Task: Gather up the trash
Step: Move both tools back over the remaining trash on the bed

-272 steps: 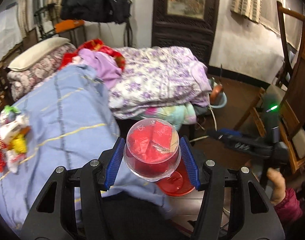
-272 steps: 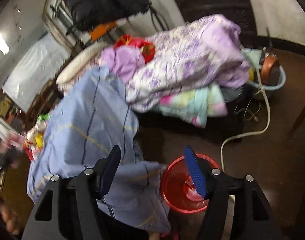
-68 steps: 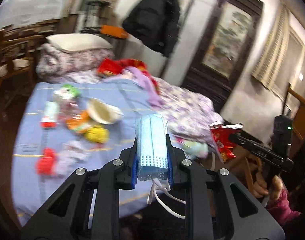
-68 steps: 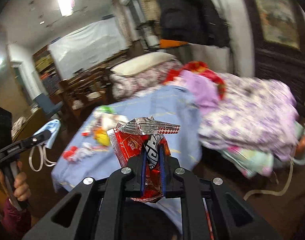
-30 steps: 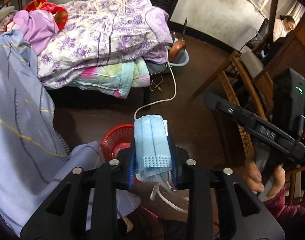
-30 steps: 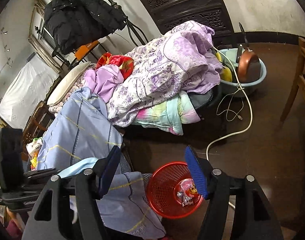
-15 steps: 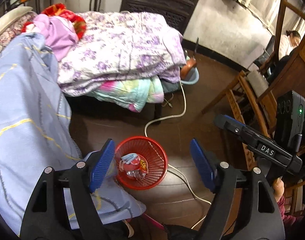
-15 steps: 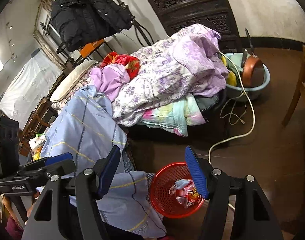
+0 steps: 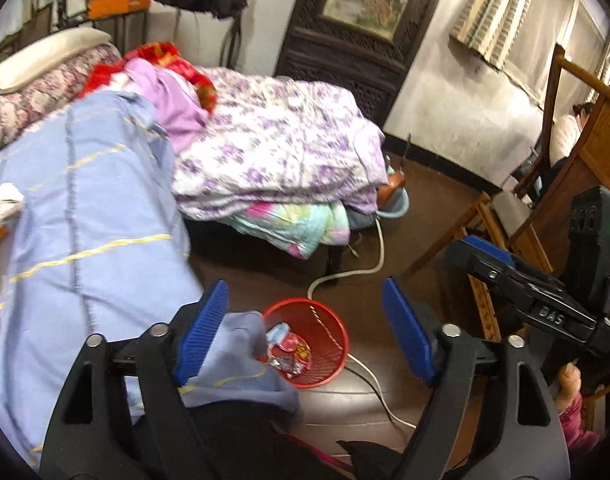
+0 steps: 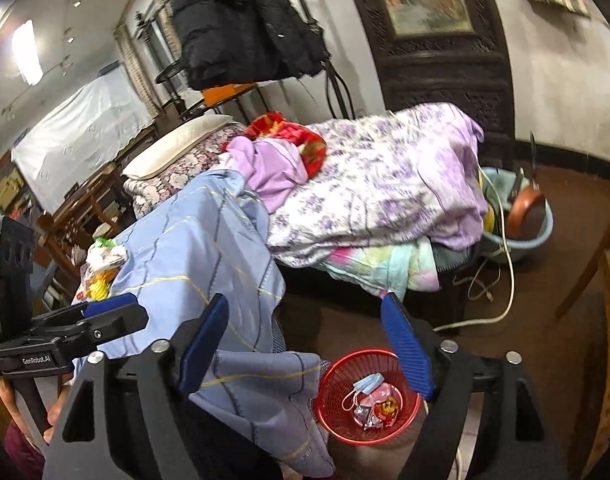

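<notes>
Gaping wide and empty, both claws — left claw (image 9: 305, 332), right claw (image 10: 305, 344) — hang above the red basket (image 10: 337, 424).

1. From my left wrist view I read "DAS" in pale letters on the black body of the right gripper (image 9: 481, 258), which sits at the right edge of that view.
2. From my right wrist view I read "GenRobot.AI" in white on the black arm of the left gripper (image 10: 113, 312) (at the far left, just above the hand holding it).
3. A white sticker with red marks shows on that same device's left edge; I cannot read it.
4. The wrappers (image 10: 375, 408) in the basket (image 10: 333, 380) carry print too small for me to make out.
</notes>
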A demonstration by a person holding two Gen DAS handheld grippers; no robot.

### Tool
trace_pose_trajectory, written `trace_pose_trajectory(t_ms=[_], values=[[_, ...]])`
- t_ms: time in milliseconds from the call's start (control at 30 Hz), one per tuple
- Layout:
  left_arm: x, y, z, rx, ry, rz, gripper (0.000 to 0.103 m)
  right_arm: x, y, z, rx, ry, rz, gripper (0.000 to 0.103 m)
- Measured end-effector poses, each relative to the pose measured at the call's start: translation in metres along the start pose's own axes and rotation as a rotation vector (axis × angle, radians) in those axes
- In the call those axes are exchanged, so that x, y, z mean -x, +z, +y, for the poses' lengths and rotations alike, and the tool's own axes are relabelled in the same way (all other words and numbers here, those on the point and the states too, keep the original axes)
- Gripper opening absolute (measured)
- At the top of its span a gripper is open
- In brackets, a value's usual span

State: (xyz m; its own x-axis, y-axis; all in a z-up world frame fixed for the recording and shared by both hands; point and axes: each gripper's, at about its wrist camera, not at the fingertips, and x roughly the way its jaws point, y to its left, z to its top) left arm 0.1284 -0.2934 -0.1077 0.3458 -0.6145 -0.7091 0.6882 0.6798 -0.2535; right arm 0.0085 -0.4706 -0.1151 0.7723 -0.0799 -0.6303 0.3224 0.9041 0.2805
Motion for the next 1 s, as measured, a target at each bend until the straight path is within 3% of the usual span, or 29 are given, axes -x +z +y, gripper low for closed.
trace_pose_trajectory(t_ms=[333, 500, 733, 1000], values=[[0.079, -0.017, 0.036, 0.048, 0.142, -0.164, 0.089, 0.033, 0.010, 0.083, 0.139, 0.055, -0.038, 0.086], [0.114, -0.034, 0.058, 0.068, 0.258, -0.238, 0.093, 0.046, 0.010, 0.126, 0.195, 0.091, -0.056, 0.089], [0.142, -0.058, 0.092, 0.111, 0.344, -0.274, 0.095, 0.050, 0.003, 0.185, 0.274, 0.131, -0.054, 0.092], [0.152, -0.078, 0.143, 0.192, 0.423, -0.271, 0.096, 0.019, -0.008, 0.236, 0.326, 0.172, 0.011, 0.093]])
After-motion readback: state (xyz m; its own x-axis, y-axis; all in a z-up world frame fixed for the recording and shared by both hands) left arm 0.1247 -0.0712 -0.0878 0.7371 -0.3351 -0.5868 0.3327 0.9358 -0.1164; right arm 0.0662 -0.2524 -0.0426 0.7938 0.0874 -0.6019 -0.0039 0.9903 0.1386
